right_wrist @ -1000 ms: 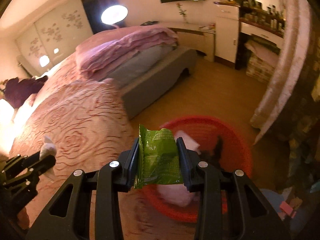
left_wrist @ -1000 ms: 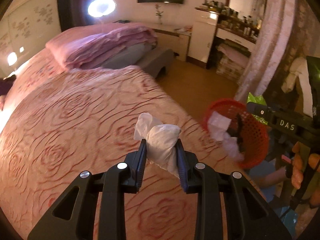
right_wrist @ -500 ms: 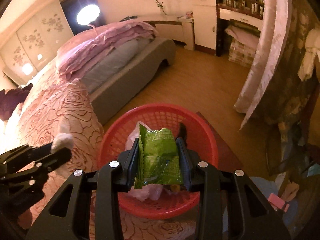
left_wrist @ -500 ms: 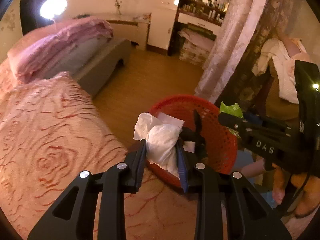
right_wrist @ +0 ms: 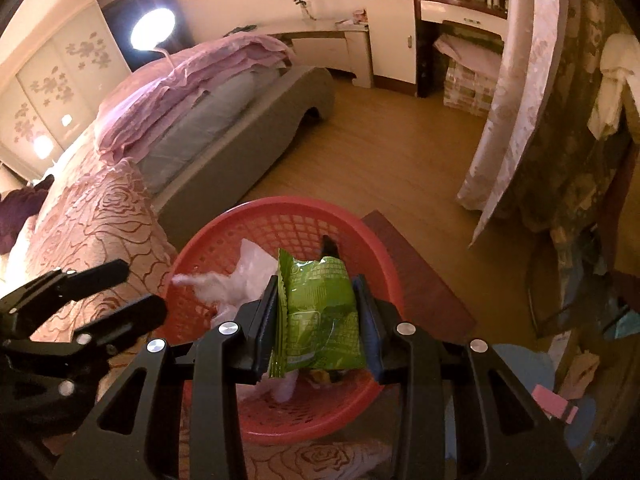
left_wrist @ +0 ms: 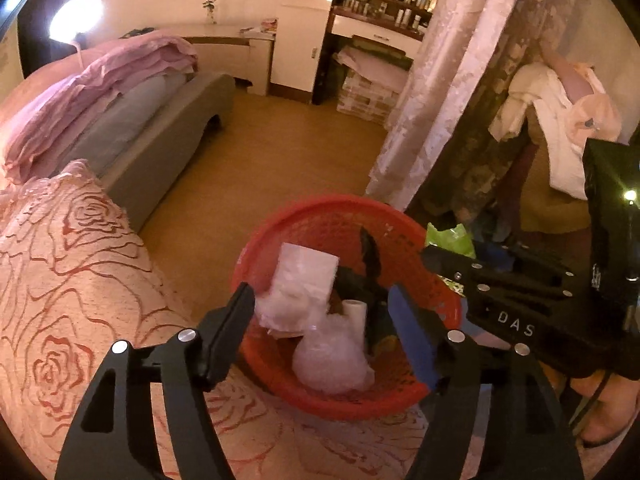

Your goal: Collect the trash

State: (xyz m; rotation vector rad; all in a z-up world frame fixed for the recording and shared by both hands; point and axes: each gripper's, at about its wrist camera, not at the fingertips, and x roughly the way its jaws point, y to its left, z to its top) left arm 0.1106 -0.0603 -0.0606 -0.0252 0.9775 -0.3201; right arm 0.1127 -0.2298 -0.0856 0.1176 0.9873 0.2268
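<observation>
A red mesh basket (left_wrist: 320, 205) (right_wrist: 280, 202) stands at the corner of the bed and holds white paper, clear plastic and dark scraps. My left gripper (left_wrist: 320, 292) (right_wrist: 140, 288) hovers over its near rim with jaws opening. The crumpled white tissue (left_wrist: 286, 300) (right_wrist: 200, 280) is blurred, free of the pads and dropping into the basket. My right gripper (right_wrist: 316, 284) is shut on a green snack wrapper (right_wrist: 320, 312) (left_wrist: 450, 236) above the basket's right side.
The rose-patterned bedspread (left_wrist: 80, 280) lies to the left and under the basket. Wooden floor (left_wrist: 280, 152), a grey bed bench (right_wrist: 260, 128) and a lace curtain (left_wrist: 440, 80) lie beyond. A dark red mat (right_wrist: 420, 280) sits right of the basket.
Both grippers swung from over the bed to above the basket. The left jaws spread and let go of the white tissue. The right still holds the green wrapper.
</observation>
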